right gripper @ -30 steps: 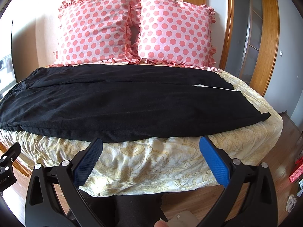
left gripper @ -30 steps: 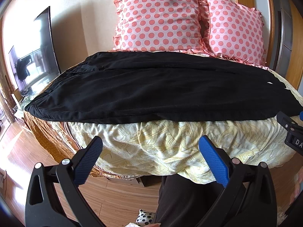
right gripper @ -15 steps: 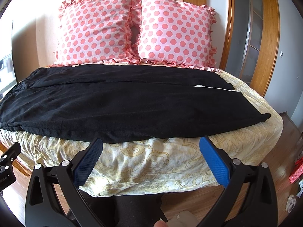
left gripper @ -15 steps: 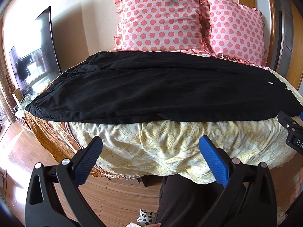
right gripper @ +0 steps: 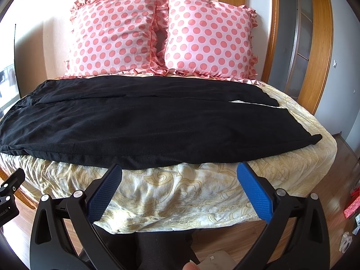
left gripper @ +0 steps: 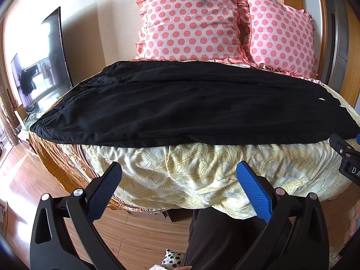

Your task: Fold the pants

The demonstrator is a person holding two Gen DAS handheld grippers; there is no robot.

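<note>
The black pants (right gripper: 144, 121) lie flat on the bed, and their long axis runs from the left of the frame to the right, across the bed. The waistband (left gripper: 65, 103) is at the left end, and the two leg ends point to the right, where the nearer hem (right gripper: 315, 138) reaches almost to the right edge of the bed. The two legs lie side by side, the farther one close to the pillows, with a thin gap of bedspread between them near the right end. The near edge of the pants follows the front edge of the bed.

Under the pants is a pale yellow bedspread (right gripper: 191, 186) with a curling gold pattern, which hangs down over the front. Two pink pillows with red dots (right gripper: 117, 33) stand against the wall in the upper part of the frame.

The left gripper (left gripper: 178, 175) hovers in front of the bed, below the pants, with its blue pads (left gripper: 252, 186) spread wide and nothing between them. The right gripper (right gripper: 178, 175) is in the same posture, fingers apart and empty, its tips just under the near edge of the pants in the picture.

At the right edge of the left view, on a part of the other gripper, the white letters "DA" (left gripper: 355, 170) can be read; the rest is cut off. A dark screen (left gripper: 51, 51) stands in the left part of that view.
</note>
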